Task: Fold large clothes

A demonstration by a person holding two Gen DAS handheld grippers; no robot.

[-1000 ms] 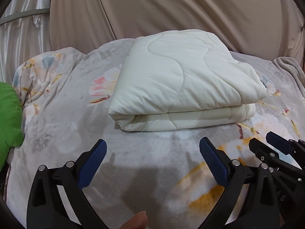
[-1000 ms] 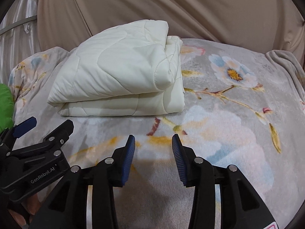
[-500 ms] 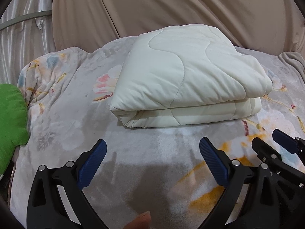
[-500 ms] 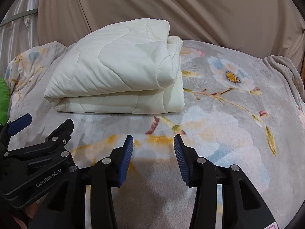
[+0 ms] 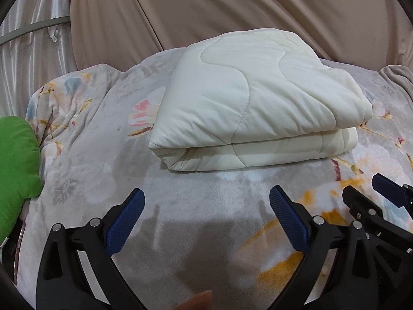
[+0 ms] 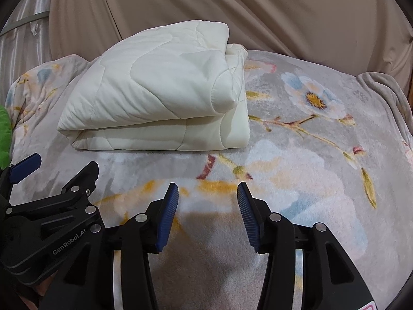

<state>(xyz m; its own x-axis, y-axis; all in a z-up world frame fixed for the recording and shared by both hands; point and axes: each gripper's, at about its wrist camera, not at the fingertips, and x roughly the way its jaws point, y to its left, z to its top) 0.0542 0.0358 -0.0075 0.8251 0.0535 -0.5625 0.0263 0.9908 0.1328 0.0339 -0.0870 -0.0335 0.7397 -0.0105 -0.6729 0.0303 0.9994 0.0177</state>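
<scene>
A cream quilted comforter [image 5: 253, 103] lies folded in a thick stack on the floral bed cover [image 5: 108, 170]; it also shows in the right wrist view [image 6: 160, 103]. My left gripper [image 5: 206, 211] is wide open and empty, held above the bed cover in front of the fold. My right gripper [image 6: 207, 206] is open and empty, held in front of the comforter's right end. Each gripper shows at the edge of the other's view: the right one [image 5: 382, 201] and the left one [image 6: 51, 180].
A green cushion [image 5: 15, 160] lies at the bed's left edge. Beige curtains [image 5: 232, 7] hang behind the bed, with shiny white drapes and a rail [image 5: 31, 28] at the far left. Bare floral cover [image 6: 309, 139] spreads to the comforter's right.
Both grippers have drawn back and lifted slightly from the comforter. The right gripper has opened a little wider. The comforter has not moved.
</scene>
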